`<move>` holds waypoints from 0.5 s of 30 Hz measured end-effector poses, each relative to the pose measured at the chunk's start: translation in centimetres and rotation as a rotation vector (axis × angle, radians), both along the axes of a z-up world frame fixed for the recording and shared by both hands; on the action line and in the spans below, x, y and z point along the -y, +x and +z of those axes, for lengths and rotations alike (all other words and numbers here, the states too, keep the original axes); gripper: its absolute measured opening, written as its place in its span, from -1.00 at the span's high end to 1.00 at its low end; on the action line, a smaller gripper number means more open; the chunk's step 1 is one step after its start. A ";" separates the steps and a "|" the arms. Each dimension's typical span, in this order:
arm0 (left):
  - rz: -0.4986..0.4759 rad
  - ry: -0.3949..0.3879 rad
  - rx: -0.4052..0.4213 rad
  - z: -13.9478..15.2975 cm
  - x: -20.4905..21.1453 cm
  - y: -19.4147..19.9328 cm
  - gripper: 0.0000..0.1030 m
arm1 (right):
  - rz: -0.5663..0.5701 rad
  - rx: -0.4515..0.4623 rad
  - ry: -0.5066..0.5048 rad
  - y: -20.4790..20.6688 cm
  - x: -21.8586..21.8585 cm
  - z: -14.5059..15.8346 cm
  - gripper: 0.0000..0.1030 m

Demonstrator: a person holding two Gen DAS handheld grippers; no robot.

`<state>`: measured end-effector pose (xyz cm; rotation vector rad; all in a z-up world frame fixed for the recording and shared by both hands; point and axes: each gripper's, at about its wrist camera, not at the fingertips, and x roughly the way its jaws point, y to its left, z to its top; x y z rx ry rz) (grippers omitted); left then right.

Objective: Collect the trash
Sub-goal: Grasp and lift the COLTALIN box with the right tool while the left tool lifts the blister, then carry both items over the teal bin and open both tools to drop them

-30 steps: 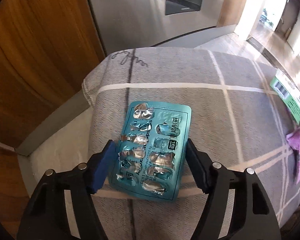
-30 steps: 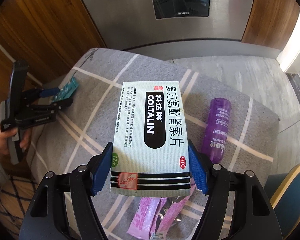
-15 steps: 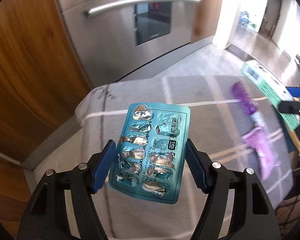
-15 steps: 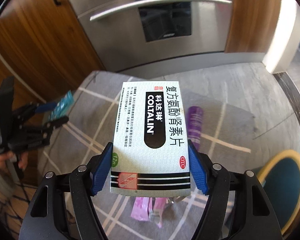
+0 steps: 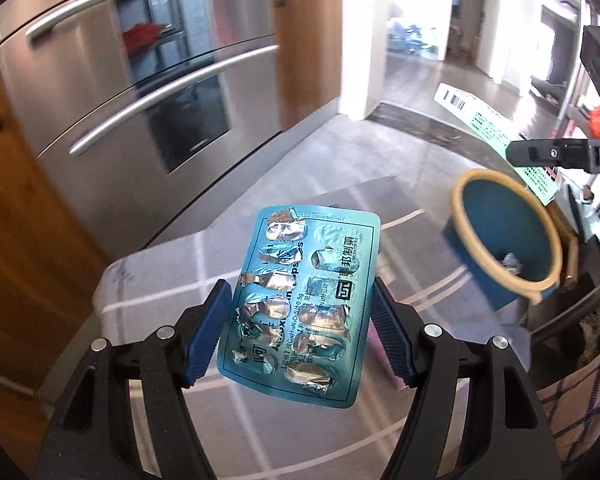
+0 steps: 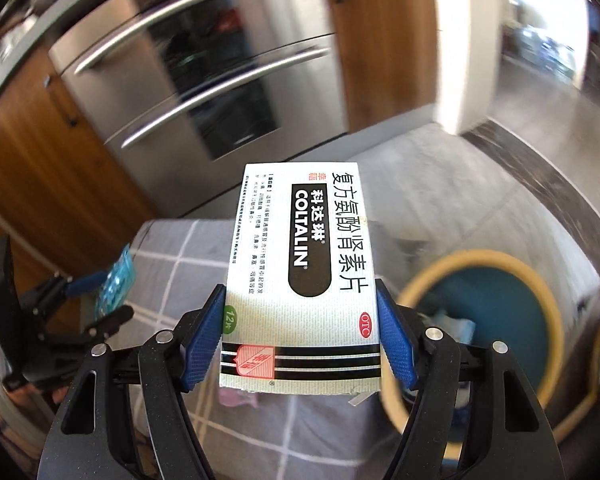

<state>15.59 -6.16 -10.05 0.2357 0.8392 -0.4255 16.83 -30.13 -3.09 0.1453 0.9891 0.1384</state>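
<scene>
1. Stainless steel oven fronts [image 5: 140,92] with long bar handles are filling the background, framed by warm wooden cabinet panels [image 5: 28,216], and a grey stone floor [image 6: 460,184] is running toward a bright doorway.
2. Below both grippers a surface covered in grey cloth with pale grid lines [image 6: 172,272] is lying close to the ovens.
3. Beside that cloth a round blue bin [image 5: 504,236] with a tan rim is standing, and a small crumpled scrap is showing inside it.
4. The left gripper [image 5: 300,328] is clamping a teal blister pack [image 5: 300,304] by its two long edges, lifted clear of the cloth.
5. The right gripper [image 6: 300,336] is squeezing a white medicine box [image 6: 300,272] between its blue ribbed pads, holding it above the cloth with the bin to its right.
6. Motion blur is smearing the ovens, the floor and the bin rim in the right wrist view, so what is lying in the bin there is hard to make out.
7. A pink wrapper [image 6: 238,398] is peeking out under the box, mostly hidden.
8. The pack's foil is looking torn and crinkled over every pocket, while the box is flat-sided card printed with black bands and a green dot.
9. In the left wrist view the box is appearing edge-on, partly cut off by the right gripper's dark finger.
</scene>
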 end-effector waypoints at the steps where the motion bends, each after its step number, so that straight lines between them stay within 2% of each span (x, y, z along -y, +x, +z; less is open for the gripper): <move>1: -0.018 -0.005 0.002 0.1 0.9 0.0 -0.35 | -0.025 0.004 -0.003 -0.4 1.1 0.3 -0.39; 6: -0.095 -0.035 0.000 0.5 5.7 -0.1 -0.35 | -0.163 -0.006 -0.034 -2.4 7.1 0.8 -0.39; 11: -0.217 -0.025 0.009 0.1 11.9 -1.5 -0.35 | -0.315 -0.094 -0.043 -3.4 12.4 -1.5 -0.39; 15: -0.296 -0.034 0.002 -0.3 16.1 -2.6 -0.35 | -0.386 -0.151 -0.025 -4.0 15.3 -3.3 -0.39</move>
